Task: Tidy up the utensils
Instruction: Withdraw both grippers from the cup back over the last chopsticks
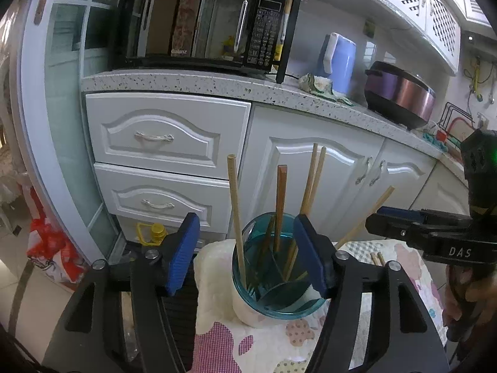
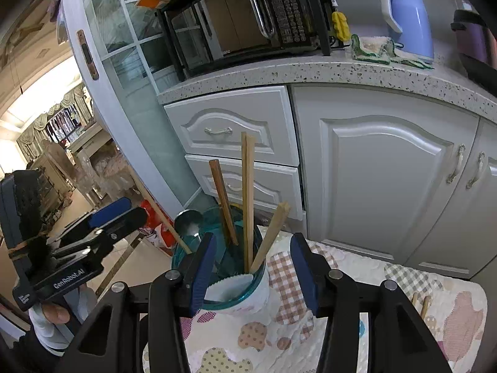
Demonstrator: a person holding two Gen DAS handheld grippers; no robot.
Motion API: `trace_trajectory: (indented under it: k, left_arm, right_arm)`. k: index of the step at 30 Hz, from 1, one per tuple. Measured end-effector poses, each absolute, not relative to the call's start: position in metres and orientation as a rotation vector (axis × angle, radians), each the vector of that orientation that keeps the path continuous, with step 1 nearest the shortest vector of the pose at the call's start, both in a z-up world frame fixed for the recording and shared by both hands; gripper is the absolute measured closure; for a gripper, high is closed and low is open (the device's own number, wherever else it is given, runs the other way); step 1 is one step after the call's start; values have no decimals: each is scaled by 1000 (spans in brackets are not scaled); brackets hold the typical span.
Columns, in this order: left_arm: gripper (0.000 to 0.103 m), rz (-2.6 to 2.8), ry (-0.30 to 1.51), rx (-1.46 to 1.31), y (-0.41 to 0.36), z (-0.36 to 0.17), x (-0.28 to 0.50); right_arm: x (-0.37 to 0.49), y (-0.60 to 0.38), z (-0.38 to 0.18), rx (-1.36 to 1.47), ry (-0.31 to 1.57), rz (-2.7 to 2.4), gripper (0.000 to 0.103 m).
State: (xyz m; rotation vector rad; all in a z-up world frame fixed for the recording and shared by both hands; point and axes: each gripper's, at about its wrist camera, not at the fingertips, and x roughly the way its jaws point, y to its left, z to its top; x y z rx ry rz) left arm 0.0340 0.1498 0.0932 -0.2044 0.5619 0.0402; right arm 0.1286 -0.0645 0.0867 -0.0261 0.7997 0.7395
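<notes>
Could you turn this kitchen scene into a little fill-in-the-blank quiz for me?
1. The chopsticks stand upright in a holder with a ____ rim.
2. Both grippers, left gripper and right gripper, have their jaws ____.
3. On the counter, the microwave sits left of a ____ kettle.
4. Two loose chopsticks lie on the patterned ____.

Missing words: teal; open; blue; cloth
</notes>
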Motion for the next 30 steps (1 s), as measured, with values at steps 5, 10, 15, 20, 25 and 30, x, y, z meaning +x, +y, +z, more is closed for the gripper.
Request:
trace_trajectory:
  k: [5, 10, 15, 20, 25, 30]
  left_arm:
    - [35, 36, 549, -187, 144, 101, 25]
    - [34, 16, 520, -172, 132, 113, 11]
    - [24, -36, 497, -165, 114, 124, -1]
    - [24, -83, 475, -125, 85, 133, -11]
    - [23, -136, 484, -99, 56, 131, -13]
    - [23, -218, 524, -112, 25, 116, -12]
  right_arm:
    - [122, -72, 85, -29, 801, 731, 54]
    - [111, -88, 87, -34, 784, 704, 46]
    - [102, -108, 85, -47, 789, 671, 46]
    - [93, -138, 83, -52, 789, 609, 41]
    - [87, -172, 74, -44, 815, 547, 39]
    - [83, -212, 57, -50, 858, 469, 39]
